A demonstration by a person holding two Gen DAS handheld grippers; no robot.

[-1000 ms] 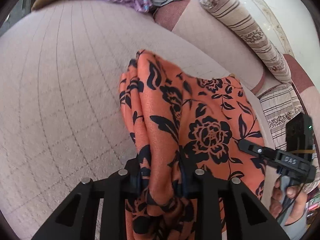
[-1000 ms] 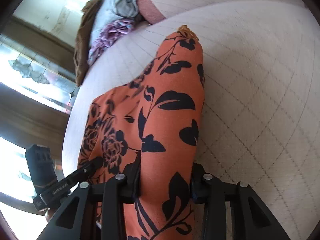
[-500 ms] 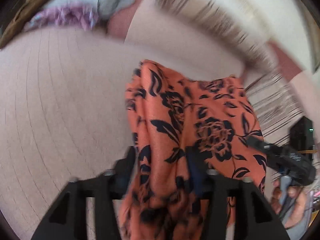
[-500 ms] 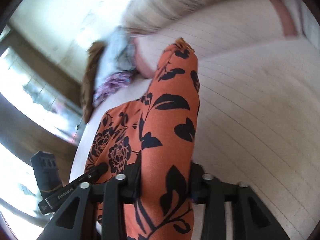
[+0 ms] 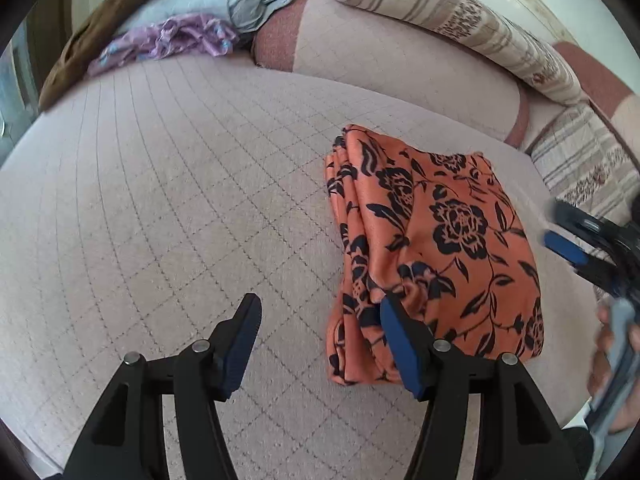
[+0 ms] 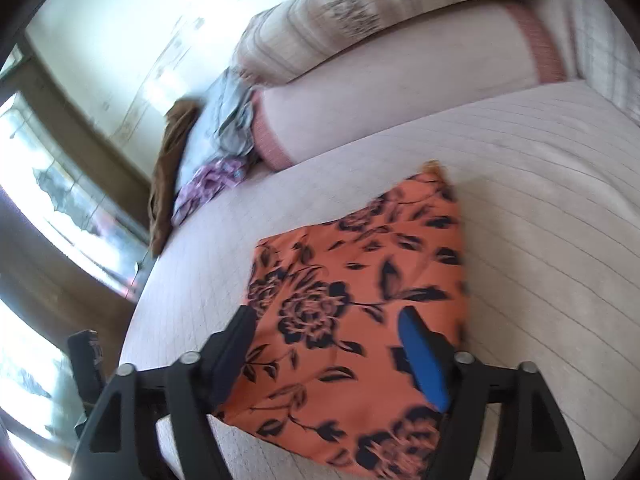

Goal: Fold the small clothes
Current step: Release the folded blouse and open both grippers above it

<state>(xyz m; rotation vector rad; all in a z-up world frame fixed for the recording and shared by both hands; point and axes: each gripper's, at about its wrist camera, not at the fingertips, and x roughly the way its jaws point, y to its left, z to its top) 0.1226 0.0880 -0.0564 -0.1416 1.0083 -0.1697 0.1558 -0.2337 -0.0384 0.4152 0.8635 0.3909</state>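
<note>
Item: orange satin garment with black floral print point(image 5: 436, 236), folded into a layered rectangle, lying flat on the pale pink quilted cushion point(image 5: 168, 200); its long axis runs away from both cameras, stacked fold edges on its left side. Left gripper point(image 5: 316, 340): fingers spread, holding nothing, right pad at the garment's near-left corner, left pad over bare cushion, so the garment lies ahead and right of it; right gripper point(image 6: 328, 344): fingers spread, empty, straddling the near end, apparently the better centred. Containers: none visible; a loose heap of purple, grey and brown clothes point(image 5: 172, 36) lies well apart at the cushion's far edge.
</note>
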